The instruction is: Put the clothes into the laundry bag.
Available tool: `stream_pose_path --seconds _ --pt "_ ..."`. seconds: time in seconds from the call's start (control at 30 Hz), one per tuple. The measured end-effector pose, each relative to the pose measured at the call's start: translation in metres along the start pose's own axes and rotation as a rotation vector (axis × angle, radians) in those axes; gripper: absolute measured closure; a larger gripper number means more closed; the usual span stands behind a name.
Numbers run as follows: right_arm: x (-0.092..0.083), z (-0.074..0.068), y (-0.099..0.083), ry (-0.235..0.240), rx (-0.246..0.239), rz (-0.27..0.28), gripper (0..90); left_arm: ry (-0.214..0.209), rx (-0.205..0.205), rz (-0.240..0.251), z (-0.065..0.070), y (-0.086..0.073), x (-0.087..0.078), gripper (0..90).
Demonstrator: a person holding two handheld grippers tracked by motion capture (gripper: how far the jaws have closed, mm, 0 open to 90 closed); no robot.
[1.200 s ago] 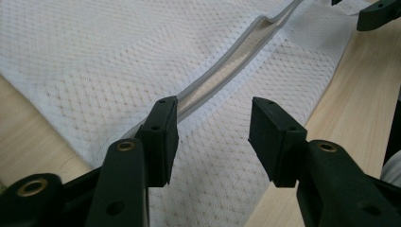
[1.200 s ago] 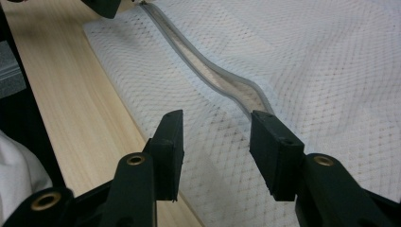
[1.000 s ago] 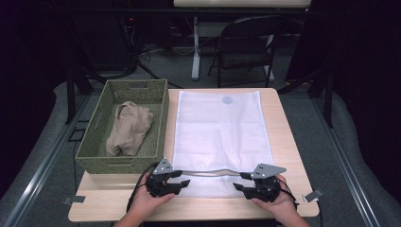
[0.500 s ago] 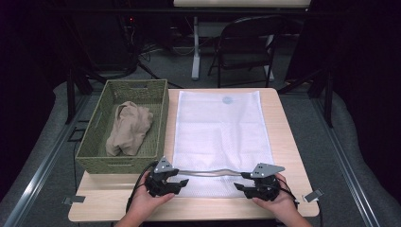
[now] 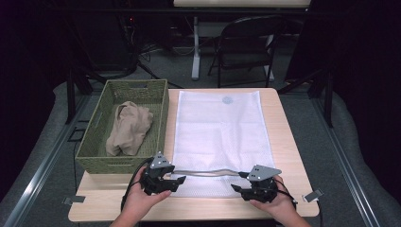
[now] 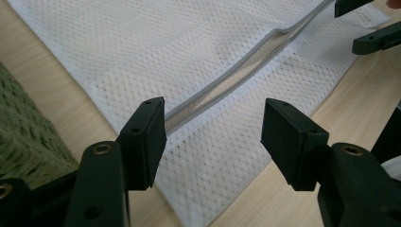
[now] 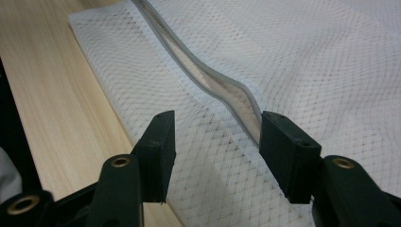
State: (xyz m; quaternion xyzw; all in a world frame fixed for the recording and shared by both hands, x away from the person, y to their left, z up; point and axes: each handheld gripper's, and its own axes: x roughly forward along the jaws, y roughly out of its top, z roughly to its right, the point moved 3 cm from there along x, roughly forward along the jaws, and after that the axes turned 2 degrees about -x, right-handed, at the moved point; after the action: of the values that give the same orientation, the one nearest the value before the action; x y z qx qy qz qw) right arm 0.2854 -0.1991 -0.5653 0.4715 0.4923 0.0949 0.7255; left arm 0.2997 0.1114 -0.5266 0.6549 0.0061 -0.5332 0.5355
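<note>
A white mesh bag (image 5: 220, 132) lies flat on the wooden table (image 5: 285, 142), its grey zipper opening (image 5: 208, 172) gaping slightly near the front edge. My left gripper (image 5: 176, 181) hovers at the bag's near left corner and my right gripper (image 5: 237, 187) at its near right corner, pointing toward each other. In the left gripper view the left gripper (image 6: 213, 127) is open above the mesh, the zipper lip (image 6: 222, 85) running past its left pad. In the right gripper view the right gripper (image 7: 215, 137) is open, the zipper lip (image 7: 208, 78) reaching its right pad. Both jaws have just been opening; neither grips anything.
A green woven basket (image 5: 118, 164) stands left of the bag with a beige garment (image 5: 130, 127) inside. The basket's side (image 6: 23, 132) sits close to my left gripper. A folding chair (image 5: 246, 42) stands beyond the table's far edge.
The left gripper sits slightly higher over the bag's corner than before. The right hand and the bag look the same.
</note>
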Motion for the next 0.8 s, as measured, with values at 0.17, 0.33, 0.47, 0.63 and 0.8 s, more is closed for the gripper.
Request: stream_pose_path --seconds 0.17,0.33,0.47,0.63,0.8 --pt "-0.001 0.001 0.001 -0.008 0.007 0.009 41.5 0.013 -0.001 0.007 0.0 0.008 -0.006 39.6" --pt "0.001 0.001 0.0 0.006 0.021 -0.003 40.3 0.03 0.01 0.011 -0.003 0.02 -0.015 40.7" --pt "0.0 0.001 0.0 0.005 0.025 0.001 40.3 0.042 0.004 0.019 -0.008 0.029 -0.023 41.6" --pt "0.0 0.001 0.0 -0.002 0.016 -0.001 40.6 0.038 -0.035 0.03 -0.017 0.04 -0.031 43.2" --pt "-0.002 0.001 0.001 -0.004 0.015 0.009 40.5 0.071 -0.04 0.02 -0.031 0.049 -0.039 43.1"
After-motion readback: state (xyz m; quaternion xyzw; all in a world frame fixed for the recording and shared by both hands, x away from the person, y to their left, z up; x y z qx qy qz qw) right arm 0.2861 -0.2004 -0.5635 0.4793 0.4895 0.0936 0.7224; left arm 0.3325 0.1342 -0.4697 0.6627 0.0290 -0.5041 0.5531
